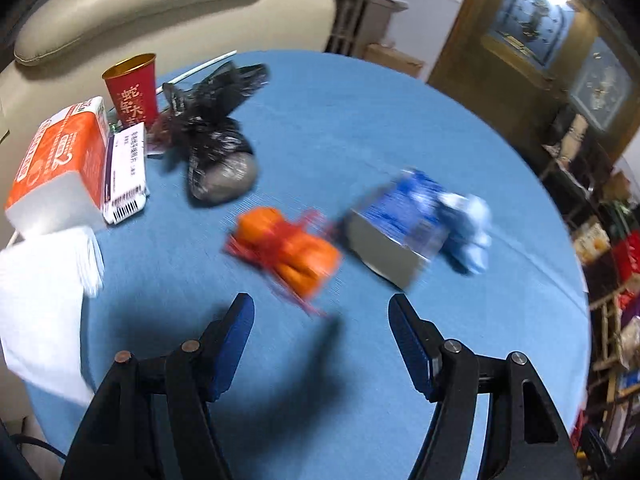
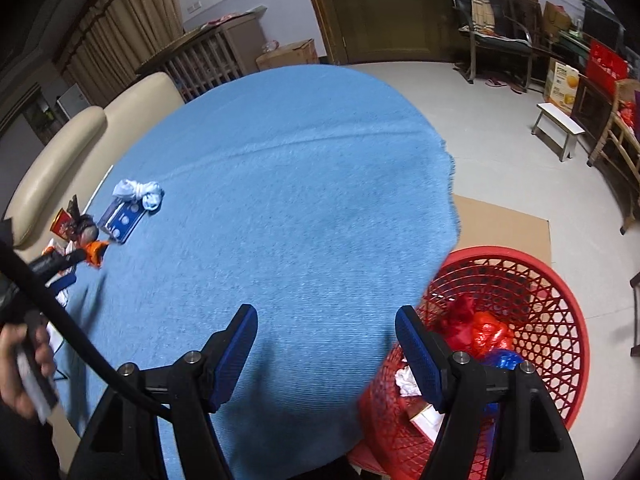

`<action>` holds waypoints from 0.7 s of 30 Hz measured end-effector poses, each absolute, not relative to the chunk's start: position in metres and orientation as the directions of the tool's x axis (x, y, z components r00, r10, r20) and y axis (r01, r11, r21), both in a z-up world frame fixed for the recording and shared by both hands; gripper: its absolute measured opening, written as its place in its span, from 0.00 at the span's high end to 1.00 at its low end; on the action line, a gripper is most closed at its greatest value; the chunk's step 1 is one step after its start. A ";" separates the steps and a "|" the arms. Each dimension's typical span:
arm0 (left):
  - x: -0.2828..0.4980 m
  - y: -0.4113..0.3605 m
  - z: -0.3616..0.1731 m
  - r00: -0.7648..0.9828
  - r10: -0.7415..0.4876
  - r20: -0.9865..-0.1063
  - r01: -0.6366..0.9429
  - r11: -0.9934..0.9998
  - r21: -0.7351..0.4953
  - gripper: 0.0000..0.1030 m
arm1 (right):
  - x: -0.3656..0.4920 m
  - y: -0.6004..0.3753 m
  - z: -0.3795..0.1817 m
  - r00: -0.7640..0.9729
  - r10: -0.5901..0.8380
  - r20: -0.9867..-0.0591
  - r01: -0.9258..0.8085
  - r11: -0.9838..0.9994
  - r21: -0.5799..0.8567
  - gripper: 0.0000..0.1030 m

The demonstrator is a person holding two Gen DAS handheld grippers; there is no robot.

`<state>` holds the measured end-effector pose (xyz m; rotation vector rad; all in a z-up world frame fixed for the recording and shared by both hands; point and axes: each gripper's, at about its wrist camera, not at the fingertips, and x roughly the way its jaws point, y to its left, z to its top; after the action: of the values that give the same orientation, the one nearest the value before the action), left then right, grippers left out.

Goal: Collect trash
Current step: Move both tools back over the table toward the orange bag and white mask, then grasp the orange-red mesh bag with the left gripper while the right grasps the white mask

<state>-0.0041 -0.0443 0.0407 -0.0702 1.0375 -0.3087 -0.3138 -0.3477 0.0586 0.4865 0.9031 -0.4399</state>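
Note:
On the blue-clothed table [image 1: 360, 128] lie an orange wrapper with red netting [image 1: 286, 250], a blue and white box [image 1: 400, 226], a crumpled pale blue tissue [image 1: 470, 226] and a tied black bag [image 1: 218, 148]. My left gripper [image 1: 322, 322] is open and empty, just short of the orange wrapper. My right gripper [image 2: 326, 334] is open and empty over the table's near right edge, beside a red mesh basket [image 2: 552, 300] that holds red, blue and white trash. The same items show small at the far left in the right wrist view: box [image 2: 120, 222], tissue [image 2: 138, 192].
A red paper cup [image 1: 132, 88], an orange tissue pack [image 1: 64, 164], a white medicine box [image 1: 126, 174] and white napkins [image 1: 44, 292] sit at the table's left. A beige sofa [image 1: 160, 16] stands behind. Cardboard [image 2: 500, 226] lies under the basket on the floor.

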 end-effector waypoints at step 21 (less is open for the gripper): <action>0.023 -0.043 0.013 0.498 -0.284 -0.820 0.295 0.944 -0.148 0.55 | -0.106 -0.277 0.078 0.658 0.055 -0.751 0.263 0.917 0.299 0.28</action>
<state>0.0227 -0.0428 0.0132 0.0122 0.9898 -0.3502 -0.1059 -0.2774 0.0778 0.4046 0.8499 -0.1213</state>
